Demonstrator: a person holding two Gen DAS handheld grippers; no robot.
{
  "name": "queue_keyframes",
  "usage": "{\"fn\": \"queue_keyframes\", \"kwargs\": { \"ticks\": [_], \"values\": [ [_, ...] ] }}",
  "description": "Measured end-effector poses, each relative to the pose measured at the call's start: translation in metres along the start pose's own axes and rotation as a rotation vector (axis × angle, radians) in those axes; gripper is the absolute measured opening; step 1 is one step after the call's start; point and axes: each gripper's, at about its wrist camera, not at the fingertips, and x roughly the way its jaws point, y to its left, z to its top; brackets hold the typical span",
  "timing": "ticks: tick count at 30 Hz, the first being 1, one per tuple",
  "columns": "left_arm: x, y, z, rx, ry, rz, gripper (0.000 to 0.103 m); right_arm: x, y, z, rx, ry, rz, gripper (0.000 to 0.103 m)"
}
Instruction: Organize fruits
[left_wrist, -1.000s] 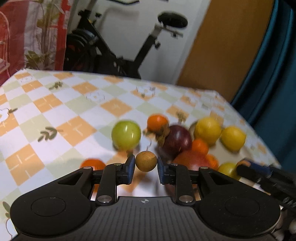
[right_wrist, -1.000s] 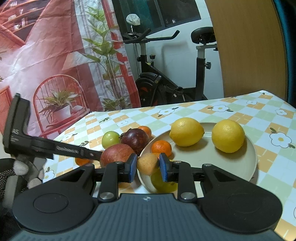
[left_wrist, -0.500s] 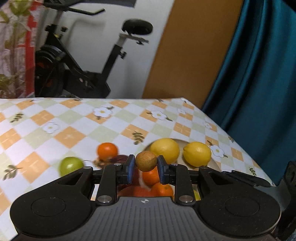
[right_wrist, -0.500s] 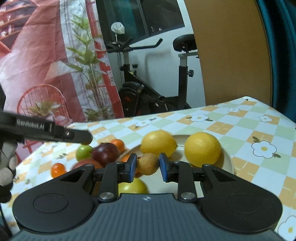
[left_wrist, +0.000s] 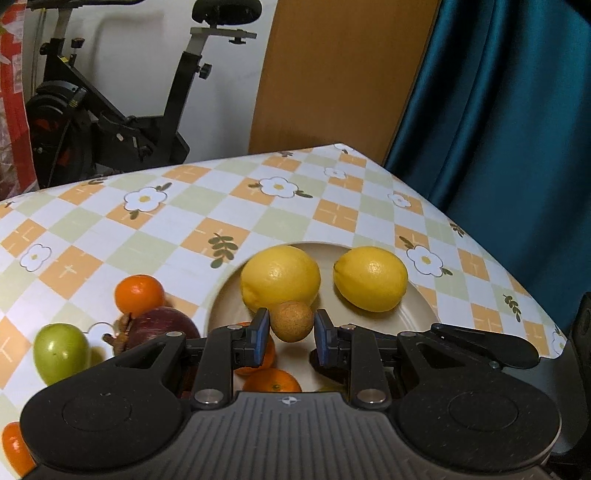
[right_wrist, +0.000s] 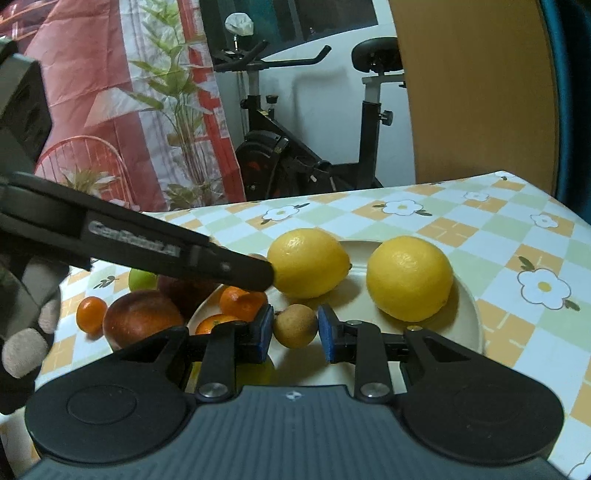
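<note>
My left gripper is shut on a small round brown fruit, held above the near part of a cream plate. Two lemons lie on that plate. My right gripper is shut on a second small brown fruit, just over the plate in front of the lemons. In the right wrist view the left gripper reaches in from the left, its tip near the left lemon. One right finger shows beneath the left gripper.
Left of the plate lie tangerines, a green apple, a dark purple fruit and a red fruit. More tangerines sit at the plate's left edge. The table's corner and a blue curtain are on the right.
The left gripper has swung with its brown fruit from over the loose fruit pile to over the plate. The right gripper has edged closer to the lemons, still holding its fruit.
</note>
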Motion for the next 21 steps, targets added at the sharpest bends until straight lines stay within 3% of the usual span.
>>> {"fn": "queue_keyframes", "kwargs": {
  "ticks": [11,21],
  "values": [
    [0.005,-0.001,0.001,0.007,0.029,0.010,0.028,0.001,-0.002,-0.001,0.026,0.007,0.030,0.031],
    [-0.018,0.001,0.003,0.011,-0.009,0.047,0.029,-0.004,-0.003,-0.001,0.030,-0.014,0.030,0.032]
  ]
}}
